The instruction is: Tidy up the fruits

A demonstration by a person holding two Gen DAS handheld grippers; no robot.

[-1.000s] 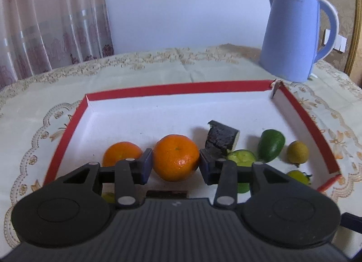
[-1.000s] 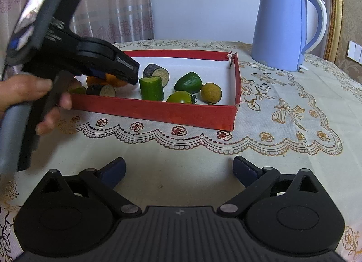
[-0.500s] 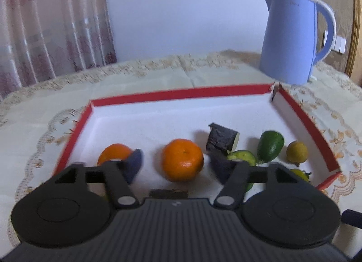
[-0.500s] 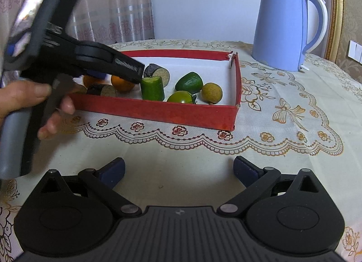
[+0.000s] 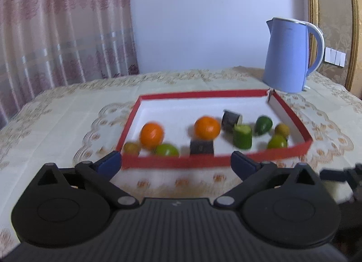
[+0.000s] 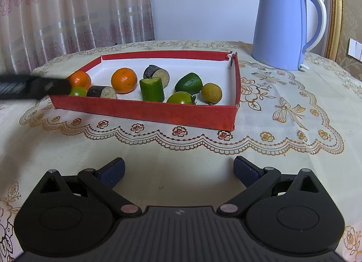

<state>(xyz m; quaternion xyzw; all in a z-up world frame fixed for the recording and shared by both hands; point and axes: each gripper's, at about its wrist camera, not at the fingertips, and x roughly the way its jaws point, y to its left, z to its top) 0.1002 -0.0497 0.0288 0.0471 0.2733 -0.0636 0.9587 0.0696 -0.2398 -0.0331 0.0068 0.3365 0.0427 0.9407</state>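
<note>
A red tray (image 5: 172, 162) (image 6: 144, 111) with a white floor holds two oranges (image 5: 207, 127) (image 5: 151, 135) (image 6: 124, 80) (image 6: 79, 79), a cucumber piece (image 5: 242, 136) (image 6: 152, 89), two dark eggplant pieces (image 6: 156, 75) (image 6: 101, 91), several green fruits and a yellow-brown one (image 6: 211, 93). My left gripper (image 5: 176, 164) is open and empty, just in front of the tray's near wall. Its tip (image 6: 45, 85) shows blurred at the tray's left end in the right wrist view. My right gripper (image 6: 178, 169) is open and empty over the tablecloth, well short of the tray.
A blue electric kettle (image 5: 289, 55) (image 6: 285, 29) stands behind the tray's far right corner. The table has a cream embroidered cloth (image 6: 282, 112). Curtains (image 5: 63, 29) hang at the back left, and a gold frame (image 5: 353, 24) at the right.
My left gripper opened, let go of the orange inside the tray, and drew back out over the near wall. The right gripper has not moved.
</note>
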